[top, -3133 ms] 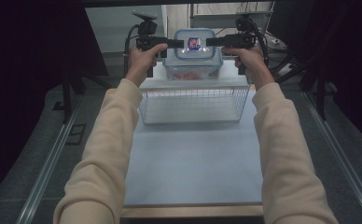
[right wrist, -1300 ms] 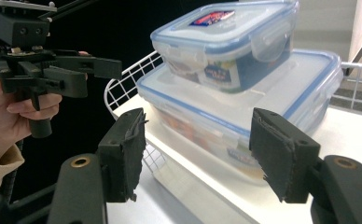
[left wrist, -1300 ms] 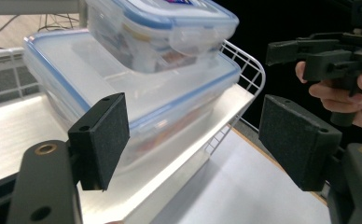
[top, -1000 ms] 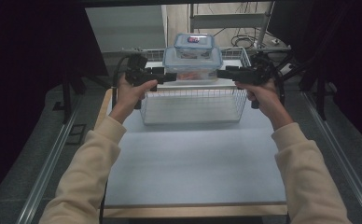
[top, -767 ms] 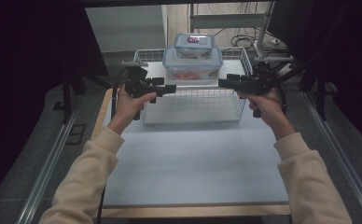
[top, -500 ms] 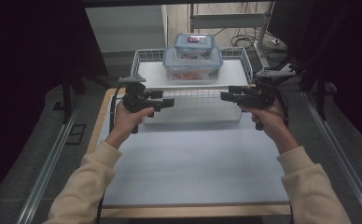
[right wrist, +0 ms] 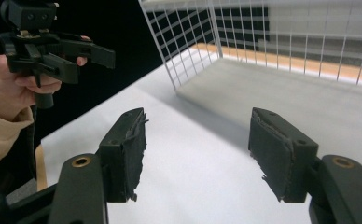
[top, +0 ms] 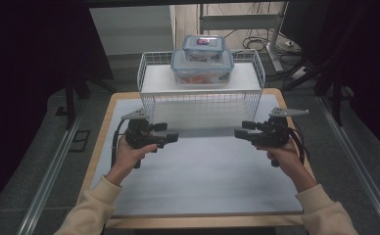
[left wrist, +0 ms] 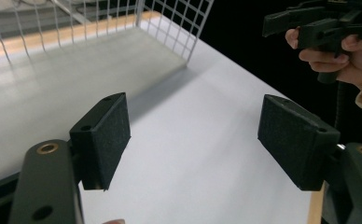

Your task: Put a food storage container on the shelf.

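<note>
We see two clear plastic containers with blue-rimmed lids, stacked: small container [top: 203,43] on top of large container [top: 202,66]. Large one has something orange-red inside; small one has a dark pink patch showing at its lid. Can't tell the contents of either.

Both sit on the white top of a wire rack [top: 201,82] at the far end of the table [top: 100,142], roughly centred on the shelf, toward its back edge. Rack has a raised wire rim around the top and wire mesh sides below.

A white mat [top: 202,181] covers most of the table; a wood edge shows along the left, the right and the near side. Near half of the mat is bare, between and in front of the grippers.

Left gripper [top: 172,138] and right gripper [top: 240,131]: one in each hand, held just in front of the rack, pointing inward at each other, well apart. Both have jaws spread wide with nothing between the pads, as the left gripper view and the right gripper view show. The right gripper's pads [right wrist: 281,156] look frayed at the edges.

Count: two containers, one rack, two grippers.
</note>
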The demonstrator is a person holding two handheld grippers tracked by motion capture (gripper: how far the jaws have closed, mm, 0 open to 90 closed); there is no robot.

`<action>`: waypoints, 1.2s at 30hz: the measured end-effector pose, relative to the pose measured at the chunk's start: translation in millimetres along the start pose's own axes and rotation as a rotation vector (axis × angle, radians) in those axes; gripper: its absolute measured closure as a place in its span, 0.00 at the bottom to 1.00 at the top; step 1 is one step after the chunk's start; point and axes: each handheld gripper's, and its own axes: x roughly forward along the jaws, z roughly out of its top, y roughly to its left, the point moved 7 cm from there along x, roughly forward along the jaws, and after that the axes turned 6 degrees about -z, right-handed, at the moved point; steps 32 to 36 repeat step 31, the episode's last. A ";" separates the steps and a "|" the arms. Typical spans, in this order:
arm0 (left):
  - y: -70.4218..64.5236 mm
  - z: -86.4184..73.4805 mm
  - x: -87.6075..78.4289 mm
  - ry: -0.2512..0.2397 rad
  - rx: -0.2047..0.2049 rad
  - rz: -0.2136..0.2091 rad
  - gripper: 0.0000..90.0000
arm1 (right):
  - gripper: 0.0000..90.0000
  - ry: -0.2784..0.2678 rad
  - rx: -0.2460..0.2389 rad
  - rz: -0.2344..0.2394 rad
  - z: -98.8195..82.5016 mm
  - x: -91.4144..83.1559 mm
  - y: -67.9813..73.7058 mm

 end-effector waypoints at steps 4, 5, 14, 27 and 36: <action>-2.7 -18.4 4.2 0.023 -0.010 -0.001 0.27 | 0.40 0.029 0.012 0.000 -26.6 1.9 0.2; -2.9 -21.6 5.1 0.026 -0.012 0.001 0.27 | 0.40 0.033 0.014 -0.002 -32.3 2.7 -0.4; 1.0 -52.6 17.1 0.081 -0.046 0.005 0.27 | 0.39 0.089 0.004 -0.037 -63.7 9.8 -4.2; 3.5 -59.3 20.9 0.097 -0.054 0.016 0.27 | 0.38 0.089 -0.011 -0.045 -65.5 11.2 -2.6; 5.7 -60.3 20.8 0.100 -0.059 0.024 0.26 | 0.34 0.094 -0.011 -0.053 -66.4 11.6 -3.2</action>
